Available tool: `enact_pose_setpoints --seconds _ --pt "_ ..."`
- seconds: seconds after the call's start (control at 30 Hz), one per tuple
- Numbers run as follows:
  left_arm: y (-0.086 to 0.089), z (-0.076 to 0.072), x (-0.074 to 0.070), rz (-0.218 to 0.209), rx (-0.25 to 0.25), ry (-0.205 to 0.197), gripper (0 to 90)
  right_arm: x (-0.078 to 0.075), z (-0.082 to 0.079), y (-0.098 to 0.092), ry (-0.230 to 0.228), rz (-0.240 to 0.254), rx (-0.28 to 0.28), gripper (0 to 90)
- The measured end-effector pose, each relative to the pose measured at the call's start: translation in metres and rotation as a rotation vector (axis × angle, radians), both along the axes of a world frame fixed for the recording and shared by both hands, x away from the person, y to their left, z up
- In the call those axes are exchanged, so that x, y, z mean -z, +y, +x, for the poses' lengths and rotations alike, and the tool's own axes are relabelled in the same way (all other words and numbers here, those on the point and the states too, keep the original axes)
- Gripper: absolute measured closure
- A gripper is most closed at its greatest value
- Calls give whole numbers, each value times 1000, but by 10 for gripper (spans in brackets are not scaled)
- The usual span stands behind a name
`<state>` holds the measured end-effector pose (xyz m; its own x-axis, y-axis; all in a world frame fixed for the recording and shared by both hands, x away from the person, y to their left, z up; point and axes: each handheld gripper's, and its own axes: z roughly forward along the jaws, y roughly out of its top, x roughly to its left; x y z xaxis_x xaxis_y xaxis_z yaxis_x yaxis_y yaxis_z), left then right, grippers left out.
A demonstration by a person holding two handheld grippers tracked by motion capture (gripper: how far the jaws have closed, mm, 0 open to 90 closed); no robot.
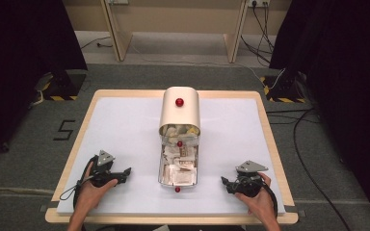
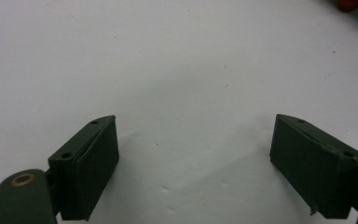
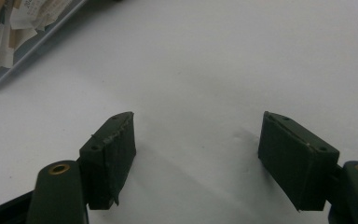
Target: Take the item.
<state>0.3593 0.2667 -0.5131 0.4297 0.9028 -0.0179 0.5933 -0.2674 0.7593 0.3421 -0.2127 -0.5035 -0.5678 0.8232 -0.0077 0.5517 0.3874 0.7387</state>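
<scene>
Both grippers, left gripper [image 1: 123,174] and right gripper [image 1: 227,184], flank the box [image 1: 179,144], jaws wide, empty. Its rigid knob [image 1: 179,102] suits gripping; the paper packets [image 1: 180,166] look light and flimsy.

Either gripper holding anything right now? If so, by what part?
Nothing held. The left gripper and the right gripper both have their jaws spread wide over the bare white table surface, either side of the metal tray of paper packets.
</scene>
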Motion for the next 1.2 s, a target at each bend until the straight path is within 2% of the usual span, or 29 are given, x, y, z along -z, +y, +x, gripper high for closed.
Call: enact_pose_setpoints --seconds 0.3,0.6,0.83,0.9,1.03,1.2 --pt "0 0 0 -1 0 -1 145 -1 0 1 4 -1 6 282" --pt "0 0 0 -1 0 -1 145 -4 0 0 -7 -8 24 326" --pt "0 0 0 -2 0 -1 145 -21 -3 1 -58 58 33 356" --pt "0 0 0 -2 0 -1 145 -23 -3 1 -68 61 29 363" --pt "0 0 0 -3 0 -1 145 -33 -6 7 -94 85 3 386" --pt "0 0 0 -3 0 -1 145 -40 -10 15 -103 110 -31 418"
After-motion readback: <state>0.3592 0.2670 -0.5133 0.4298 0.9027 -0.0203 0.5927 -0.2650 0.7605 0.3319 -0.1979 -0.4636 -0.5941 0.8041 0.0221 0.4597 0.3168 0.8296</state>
